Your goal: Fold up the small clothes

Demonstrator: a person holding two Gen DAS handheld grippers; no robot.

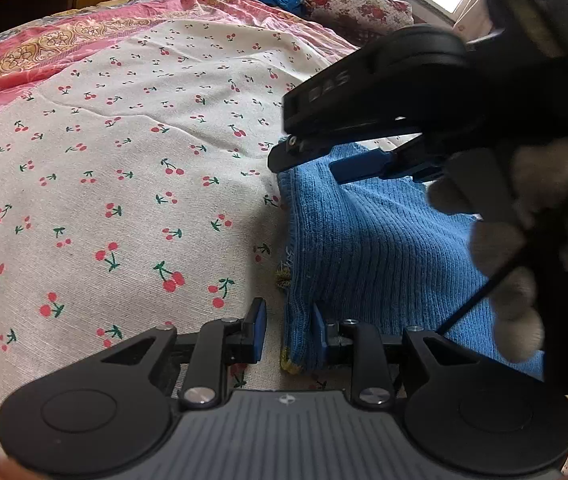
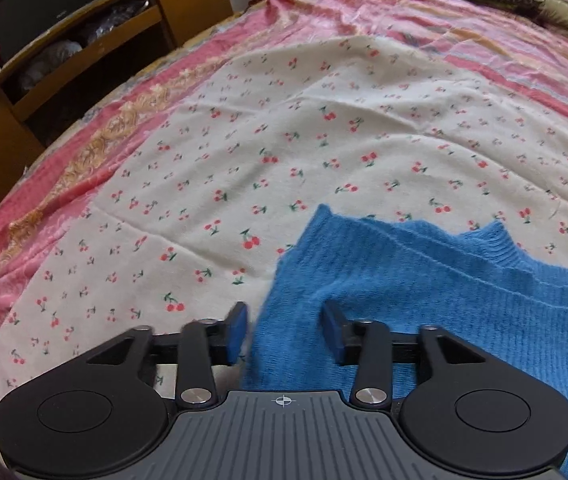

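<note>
The left gripper (image 1: 286, 330) stands apart around the edge of a blue ribbed knit sweater (image 1: 368, 248), pads not pressing. The right gripper (image 2: 282, 330) is likewise apart over the sweater's edge. It lies on a white cherry-print cloth (image 2: 244, 152) on the bed.

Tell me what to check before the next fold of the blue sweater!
1. Blue knit sweater lies on the cherry-print sheet: ok.
2. Sweater edges smooth: not ok, the far edge is wavy.
3. Right gripper fingers open, sweater edge between them, not pinched: ok.
4. Left gripper pinching the sweater's edge: cannot tell, a gap shows beside one finger.
5. The two grippers apart from each other: ok.
</note>
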